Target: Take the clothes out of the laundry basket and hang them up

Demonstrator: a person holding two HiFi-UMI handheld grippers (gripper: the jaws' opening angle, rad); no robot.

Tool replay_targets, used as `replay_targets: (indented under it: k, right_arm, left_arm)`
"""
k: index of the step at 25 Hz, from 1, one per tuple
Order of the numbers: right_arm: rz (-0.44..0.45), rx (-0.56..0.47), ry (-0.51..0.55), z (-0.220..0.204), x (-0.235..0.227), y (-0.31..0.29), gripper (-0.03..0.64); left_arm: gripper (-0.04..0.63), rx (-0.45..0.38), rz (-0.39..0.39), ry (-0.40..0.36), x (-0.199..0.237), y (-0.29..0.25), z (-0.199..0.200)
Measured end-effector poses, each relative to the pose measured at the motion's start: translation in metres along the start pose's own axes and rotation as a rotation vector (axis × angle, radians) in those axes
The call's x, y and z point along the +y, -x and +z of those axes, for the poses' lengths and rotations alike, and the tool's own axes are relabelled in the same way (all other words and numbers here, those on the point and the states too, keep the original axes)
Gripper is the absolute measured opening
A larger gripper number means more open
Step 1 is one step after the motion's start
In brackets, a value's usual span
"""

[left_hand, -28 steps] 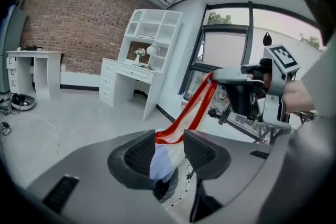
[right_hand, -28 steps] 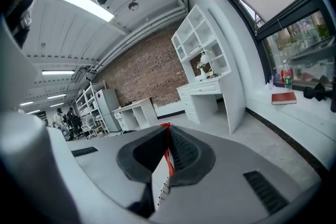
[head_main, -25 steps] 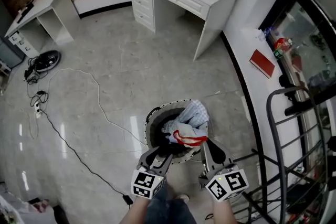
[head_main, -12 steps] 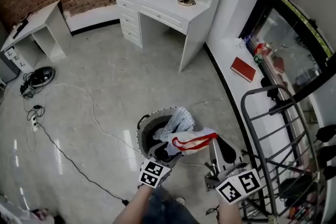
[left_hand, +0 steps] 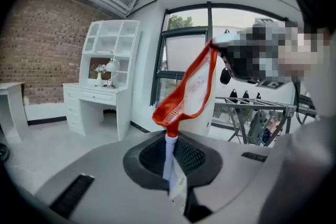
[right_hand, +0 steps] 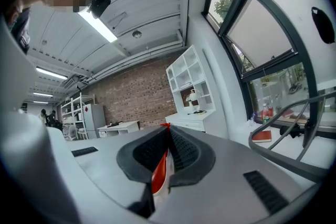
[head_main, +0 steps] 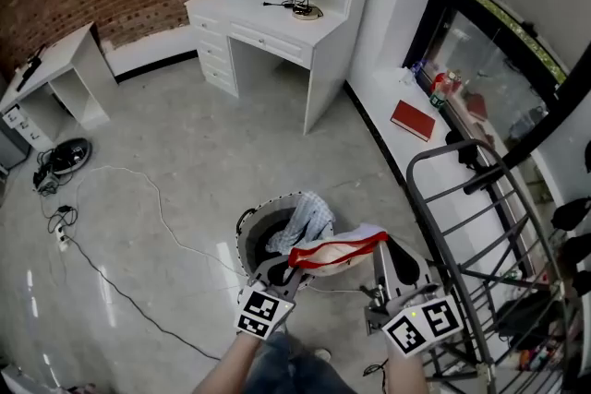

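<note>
A white garment with red trim (head_main: 337, 251) hangs stretched between my two grippers, just above and to the right of the round laundry basket (head_main: 245, 231). My left gripper (head_main: 277, 270) is closing its jaws on one white edge of it (left_hand: 169, 157), and the red trim (left_hand: 189, 86) loops up from there. My right gripper (head_main: 386, 256) is shut on the other end, where red and white cloth (right_hand: 159, 178) is pinched between its pads. A blue checked cloth (head_main: 309, 215) and dark clothes still lie in the basket.
A dark metal drying rack (head_main: 462, 198) stands close on the right by the window ledge, where a red book (head_main: 412, 120) lies. A white desk (head_main: 277, 23) stands at the back. A cable (head_main: 157, 217) runs across the glossy floor on the left.
The right gripper has lifted the red-trimmed garment up out of the basket and to the right. The left gripper has come up from the basket rim and taken hold of it.
</note>
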State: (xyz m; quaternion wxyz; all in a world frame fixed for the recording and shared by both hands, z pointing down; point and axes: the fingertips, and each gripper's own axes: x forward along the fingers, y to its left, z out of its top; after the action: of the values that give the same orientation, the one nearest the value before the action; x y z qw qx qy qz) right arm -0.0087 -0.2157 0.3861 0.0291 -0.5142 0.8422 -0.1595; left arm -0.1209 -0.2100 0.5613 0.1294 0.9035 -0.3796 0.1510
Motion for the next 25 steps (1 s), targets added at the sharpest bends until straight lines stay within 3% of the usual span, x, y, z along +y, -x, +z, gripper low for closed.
replay_targets:
  k: [4,11,18,25]
  right_arm:
    - [-0.083,-0.055,-0.026,0.015,-0.016,0.03,0.009]
    - [-0.208,-0.209,-0.001,0.071,-0.023,0.101,0.009]
    - [-0.386,-0.337,0.099,0.121,-0.023,0.196,0.009]
    - [-0.659,-0.447,0.154,0.148,-0.034,0.324,0.009]
  left_arm:
    - [0.031,-0.083,-0.019,-0.083,-0.01,0.025,0.058]
    - [0.031,-0.225,-0.123,-0.219,-0.058,0.046,0.18]
    - [0.031,-0.303,-0.328,-0.338,-0.156,0.036,0.249]
    - [0.031,-0.358,-0.605,-0.393,-0.285,0.032,0.277]
